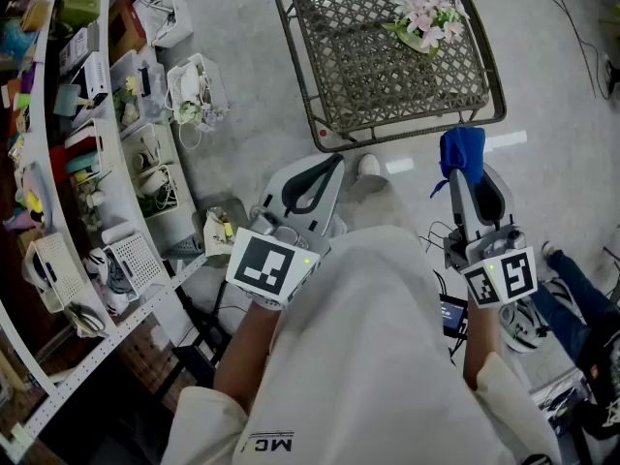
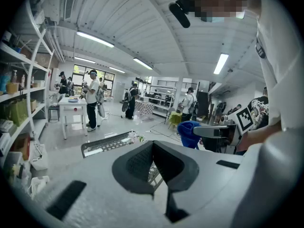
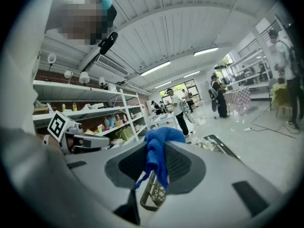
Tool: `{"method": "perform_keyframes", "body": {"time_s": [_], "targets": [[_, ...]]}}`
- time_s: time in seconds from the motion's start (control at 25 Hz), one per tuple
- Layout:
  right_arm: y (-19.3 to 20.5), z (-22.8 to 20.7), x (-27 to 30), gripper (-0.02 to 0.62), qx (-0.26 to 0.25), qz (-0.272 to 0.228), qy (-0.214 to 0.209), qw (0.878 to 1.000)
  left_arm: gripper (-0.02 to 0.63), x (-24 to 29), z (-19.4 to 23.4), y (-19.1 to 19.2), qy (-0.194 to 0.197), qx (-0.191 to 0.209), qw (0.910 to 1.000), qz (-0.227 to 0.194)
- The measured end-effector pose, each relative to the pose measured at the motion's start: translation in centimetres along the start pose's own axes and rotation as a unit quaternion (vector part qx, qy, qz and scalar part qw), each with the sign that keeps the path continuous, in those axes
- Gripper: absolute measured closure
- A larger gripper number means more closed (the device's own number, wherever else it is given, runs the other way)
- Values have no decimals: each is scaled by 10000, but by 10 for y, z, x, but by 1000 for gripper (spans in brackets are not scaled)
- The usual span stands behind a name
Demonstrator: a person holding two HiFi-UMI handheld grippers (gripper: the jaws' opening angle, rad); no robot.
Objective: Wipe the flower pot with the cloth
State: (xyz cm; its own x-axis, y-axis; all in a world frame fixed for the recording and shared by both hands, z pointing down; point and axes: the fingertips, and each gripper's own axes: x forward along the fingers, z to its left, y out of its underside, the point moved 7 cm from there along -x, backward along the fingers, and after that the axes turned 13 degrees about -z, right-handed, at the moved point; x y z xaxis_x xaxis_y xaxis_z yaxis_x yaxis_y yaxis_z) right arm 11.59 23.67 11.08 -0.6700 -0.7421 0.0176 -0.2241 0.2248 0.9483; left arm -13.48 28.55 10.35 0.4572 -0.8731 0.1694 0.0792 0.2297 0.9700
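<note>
My right hand-held gripper (image 1: 461, 170) is clamped on the blue cloth (image 1: 462, 150). The cloth bunches up above the jaws, and one fold hangs down between them. My left hand-held gripper (image 1: 332, 166) holds nothing, and its jaws are pressed together.

I hold both low in front of my body, well apart from each other: the left at about 11 o'clock from me, the right at about 1 o'clock. Both point toward the wicker-topped bench (image 1: 373, 71), which stands on the floor ahead at 12 o'clock.

The flower pot (image 1: 424, 15) sits on the bench near its far right corner, at roughly 1 o'clock from the bench's middle. Its pink blossoms and green leaves cover the pot itself. The cloth hangs just short of the bench's near edge and well away from the pot; neither gripper touches the bench.

A white shelf rack (image 1: 58, 163) crowded with small items curves along my 9 o'clock side.
</note>
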Motion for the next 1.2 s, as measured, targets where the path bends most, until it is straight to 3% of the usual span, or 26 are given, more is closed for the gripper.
{"method": "perform_keyframes", "body": {"time_s": [0.16,0.4,0.56,0.92,1.2], "targets": [[0,32,-33,492,-119,-341,313,9989,583,-20,-4,0,263,19,9994,-244],[13,119,-106,492,-195,-484,817,9953,583,-98,-26,15,818,15,9964,-234],[24,150,-132,492,-176,-439,837,9954,583,-139,-31,28,805,-65,9966,-161],[8,127,-172,492,-153,-749,1008,9920,583,-122,-63,26,821,7,9964,-216],[4,68,-202,491,43,-829,950,9920,583,-75,-115,25,860,247,9959,-103]]}}
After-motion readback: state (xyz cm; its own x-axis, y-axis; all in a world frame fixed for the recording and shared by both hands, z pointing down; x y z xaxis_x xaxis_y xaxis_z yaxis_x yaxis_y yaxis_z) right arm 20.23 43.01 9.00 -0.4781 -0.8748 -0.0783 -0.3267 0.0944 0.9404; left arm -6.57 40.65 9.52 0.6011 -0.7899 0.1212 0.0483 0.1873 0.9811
